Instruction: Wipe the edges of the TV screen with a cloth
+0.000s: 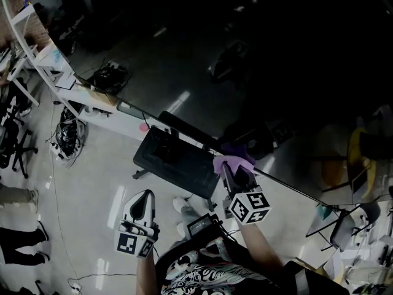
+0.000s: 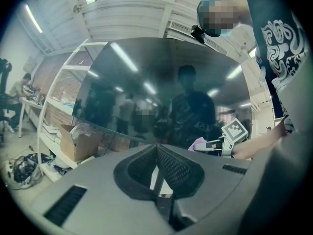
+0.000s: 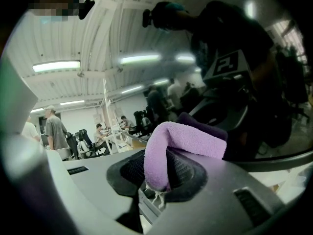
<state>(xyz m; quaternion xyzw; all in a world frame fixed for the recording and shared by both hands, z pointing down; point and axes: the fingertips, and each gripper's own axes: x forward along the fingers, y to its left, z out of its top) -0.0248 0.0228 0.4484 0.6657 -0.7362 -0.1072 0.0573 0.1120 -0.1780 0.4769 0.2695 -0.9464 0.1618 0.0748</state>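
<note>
head view: the right gripper (image 1: 229, 169) holds a purple cloth (image 1: 228, 161) at the lower edge of the dark tv screen (image 1: 258, 60); the left gripper (image 1: 145, 196) hangs apart, lower left

left gripper view: its jaws meet with nothing between them, facing the screen

right gripper view: jaws clamped on the folded cloth, which touches the screen's rim

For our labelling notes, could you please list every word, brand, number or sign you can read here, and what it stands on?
No readable text in any view.
Right cube and left cube: black-and-white square markers only, no letters.
Shirt: white swirling print, not legible as words.
Box: no print can be made out.
</note>
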